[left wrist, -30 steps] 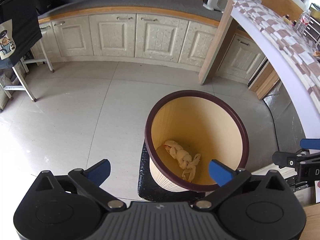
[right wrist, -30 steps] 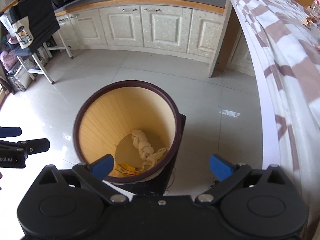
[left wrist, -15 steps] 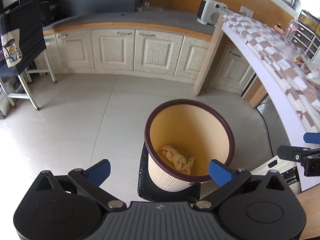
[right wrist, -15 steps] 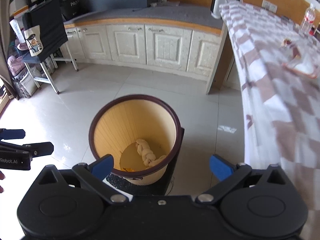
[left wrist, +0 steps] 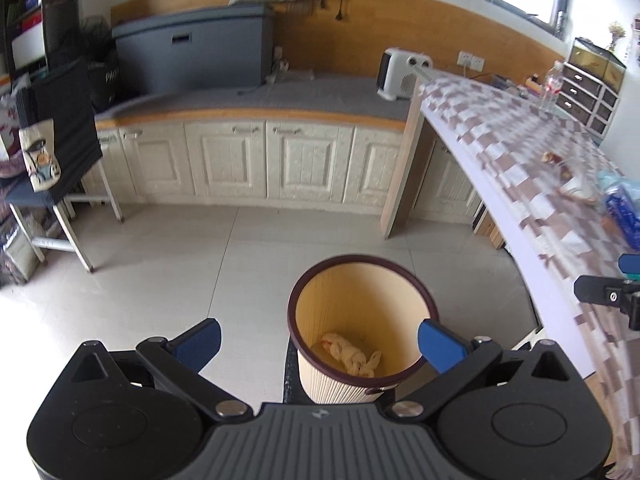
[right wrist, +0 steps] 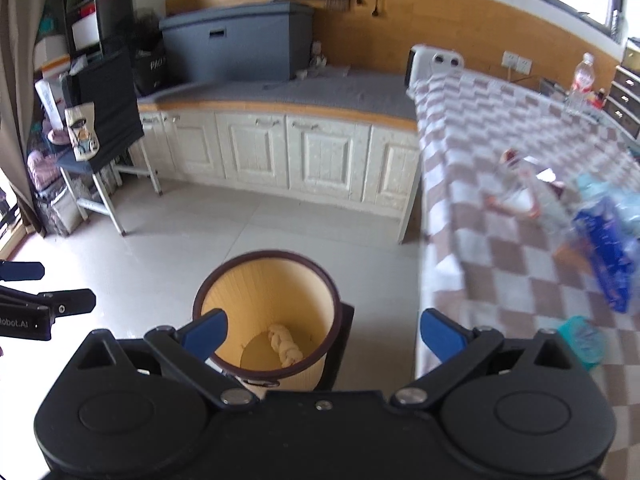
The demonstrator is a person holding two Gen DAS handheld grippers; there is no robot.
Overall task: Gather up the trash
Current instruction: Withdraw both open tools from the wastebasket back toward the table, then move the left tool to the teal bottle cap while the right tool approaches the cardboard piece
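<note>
Both grippers are sitting wide apart and empty: left gripper (left wrist: 318, 340) low centre of its view, right gripper (right wrist: 323, 332) likewise, each framing the bin (left wrist: 362, 326) below. The bin is standing on a dark stand on the floor, just beside the table (right wrist: 500, 248); twisted peel-like scrap (left wrist: 350, 356) is lying at its bottom. Remaining trash looks to be on the table at right of frame: a blue wrapper (right wrist: 608, 248), a teal piece (right wrist: 580, 340) near the edge, and clear crumpled plastic (right wrist: 524, 192) further back, all motion-blurred, so exact shapes can't be confirmed. Judging the step as reaching for the next piece. Suggest swinging the right gripper over the teal piece first, it being nearest, coming down flat, and pinching on a crease. The checked cloth is looking soft and loose, so don't dig in or it will be bunching up with the grab. Wrappers are probably thin, slippery and springy; close fully. The bin is ribbed, tan, cylindrical, with a dark rim (right wrist: 266, 255); the wide mouth is making the drop easy.
</note>
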